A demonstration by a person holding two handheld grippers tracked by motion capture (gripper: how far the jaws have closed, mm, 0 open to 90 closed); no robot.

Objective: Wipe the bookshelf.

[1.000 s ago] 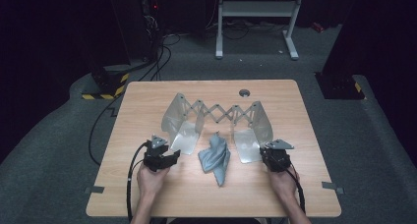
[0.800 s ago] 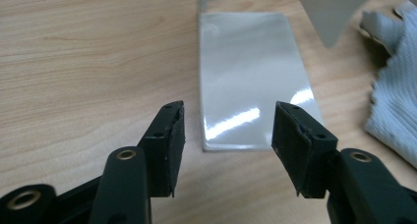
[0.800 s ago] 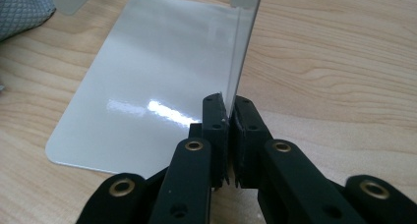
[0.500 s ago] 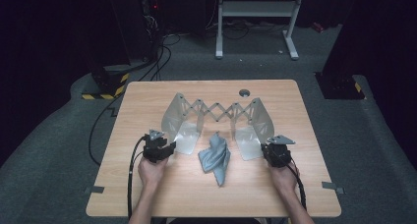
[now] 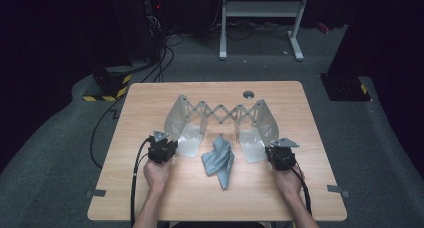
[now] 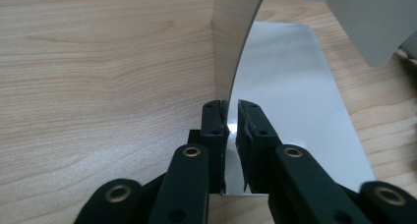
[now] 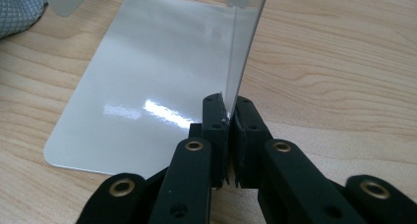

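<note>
Your left gripper [image 6: 231, 130] straddles the upright glossy end panel [image 6: 231, 52] of the folding rack [image 5: 220, 113], jaws narrowly apart. Your right gripper [image 7: 228, 121] is clenched on the opposite thin panel [image 7: 243, 42]. A crumpled grey cloth [image 5: 219, 160] lies mid-frame on the wood-grain counter [image 5: 150, 100]; the rack's scissor lattice spans above it.

Two black handheld grippers, the left gripper [image 5: 161, 149] and the right gripper [image 5: 281, 157], are each topped by a grey three-cornered plate and trailed by a black cable. Brass-ringed pivot holes are seen along the black jaws; forearms are bare.
</note>
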